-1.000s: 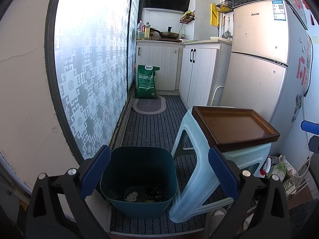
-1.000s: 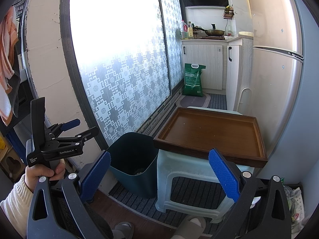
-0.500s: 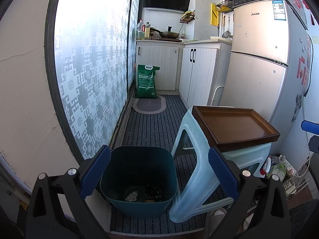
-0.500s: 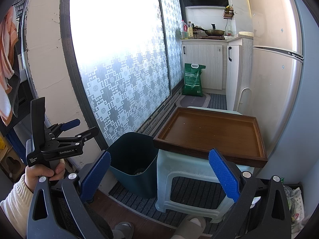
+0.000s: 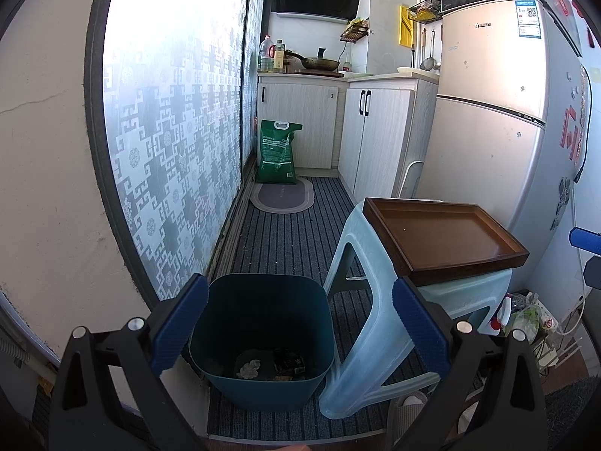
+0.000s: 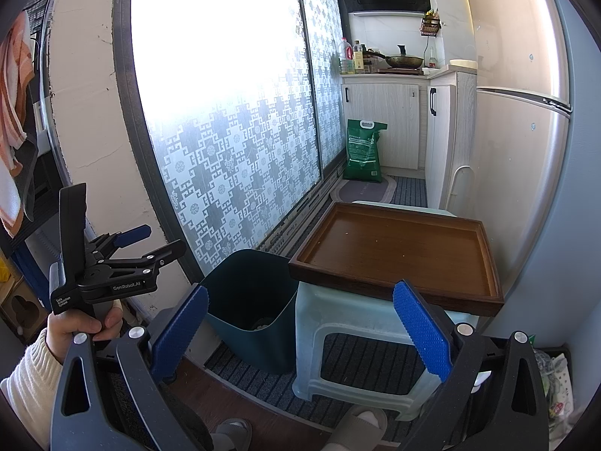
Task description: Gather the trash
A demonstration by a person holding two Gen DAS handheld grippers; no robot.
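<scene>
A dark teal trash bin (image 5: pixel 263 338) stands on the floor by the sliding door, with crumpled paper (image 5: pixel 249 368) and dark scraps (image 5: pixel 287 362) at its bottom. It also shows in the right wrist view (image 6: pixel 251 300). A bare brown wooden tray (image 5: pixel 443 240) rests on a pale blue plastic stool (image 5: pixel 360 338). My left gripper (image 5: pixel 298 329) is open and empty above the bin. My right gripper (image 6: pixel 298 332) is open and empty, in front of the tray (image 6: pixel 398 251). The left gripper also shows, hand-held, in the right wrist view (image 6: pixel 150 242).
A fridge (image 5: pixel 488 112) stands right of the stool. White cabinets (image 5: pixel 375 131), a green sack (image 5: pixel 278 152) and an oval mat (image 5: pixel 281 197) lie farther down the striped floor. Bags and a spray bottle (image 5: pixel 522 312) sit by the fridge. Slippered feet (image 6: pixel 353 424) are below.
</scene>
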